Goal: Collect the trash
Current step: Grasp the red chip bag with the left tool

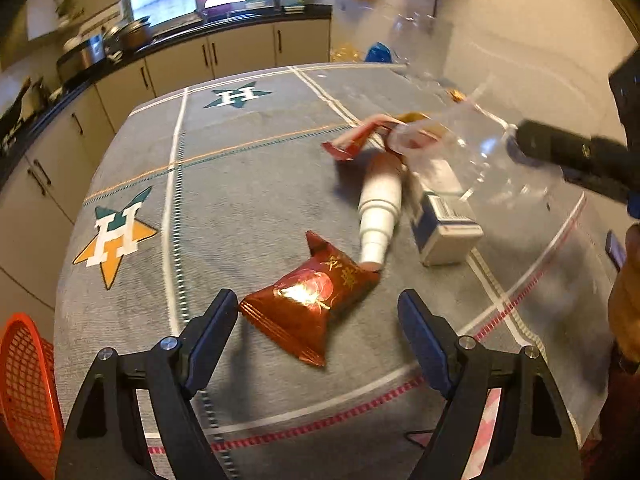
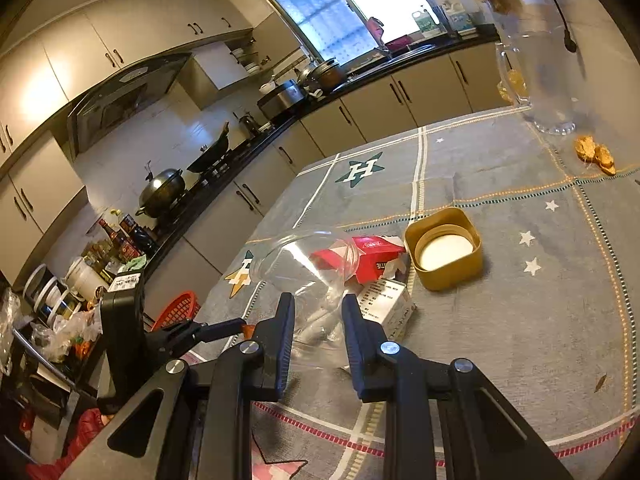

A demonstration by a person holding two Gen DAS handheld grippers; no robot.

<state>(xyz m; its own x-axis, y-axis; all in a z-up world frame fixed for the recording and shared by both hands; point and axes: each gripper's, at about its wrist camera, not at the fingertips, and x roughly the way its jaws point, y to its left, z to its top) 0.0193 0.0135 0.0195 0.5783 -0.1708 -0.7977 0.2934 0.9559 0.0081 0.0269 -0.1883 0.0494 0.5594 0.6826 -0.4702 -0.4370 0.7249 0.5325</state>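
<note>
Kitchen counters are running along the far wall, and a table under a grey star-patterned cloth (image 1: 248, 184) is carrying the litter. The right gripper (image 2: 318, 308) is holding up a clear plastic bag (image 1: 500, 168); its fingers are drawn close with the film between them, and from the left wrist view its tips are pinching the bag's rim. The left gripper (image 1: 318, 312) is hanging released, jaws wide, just short of a red foil snack packet (image 1: 312, 300) lying flat on the cloth.

By my reckoning the collecting is barely begun. Through the film I can see a red carton (image 2: 376, 258), but whether it is inside the bag or merely lying behind it I cannot tell. Lying near the bag's mouth are a white stack of cups (image 1: 378, 216) and a blue-and-white box (image 1: 444, 220). Farther off sit a tan square lid (image 2: 444, 250) and orange scraps (image 2: 596, 156). An orange basket (image 1: 28, 392) is showing past the table's edge.
</note>
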